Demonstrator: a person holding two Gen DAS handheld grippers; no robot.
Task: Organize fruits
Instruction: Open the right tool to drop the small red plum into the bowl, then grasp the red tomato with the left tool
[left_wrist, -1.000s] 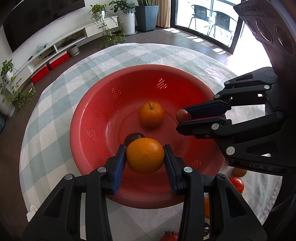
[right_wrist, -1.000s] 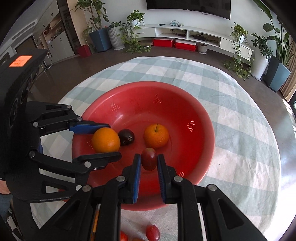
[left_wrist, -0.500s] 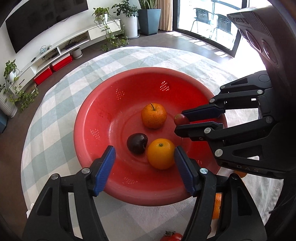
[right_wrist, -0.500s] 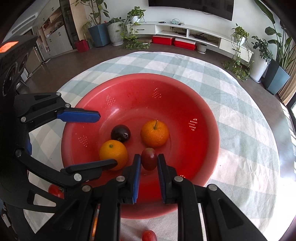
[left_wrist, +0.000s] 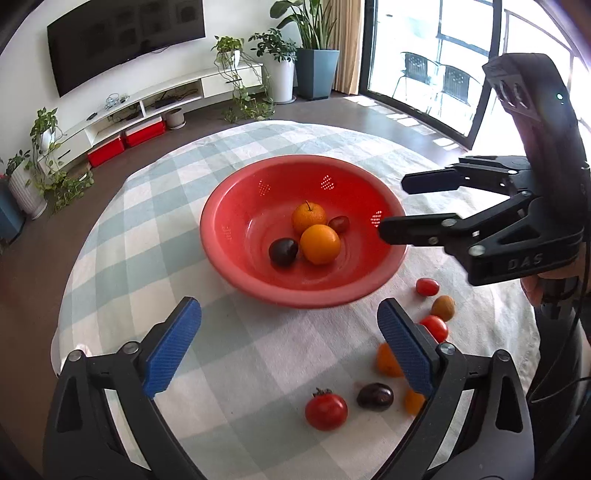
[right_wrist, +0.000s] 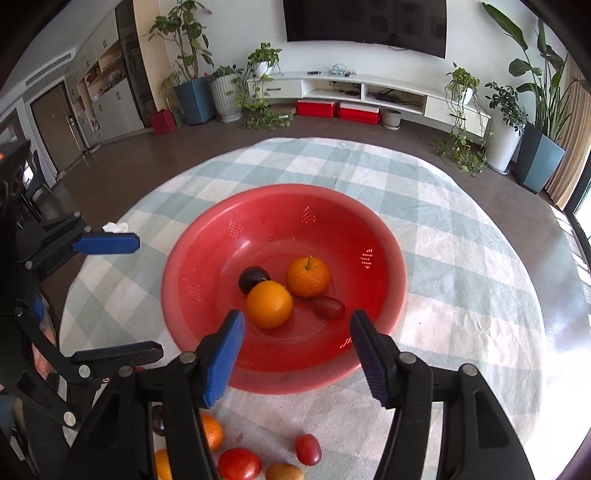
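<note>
Red bowl (left_wrist: 236, 206) on the checked worktop (left_wrist: 122, 236) holds 4 fruits: two oranges (left_wrist: 320, 243), a dark plum (left_wrist: 283, 251), a small grape tomato (left_wrist: 339, 223). Approx. 8 loose fruits (left_wrist: 326, 411) left beside it, near edge. Left gripper (left_wrist: 288, 347) & right gripper (right_wrist: 295, 350) angled down, jaws opening, nothing between them.
</note>
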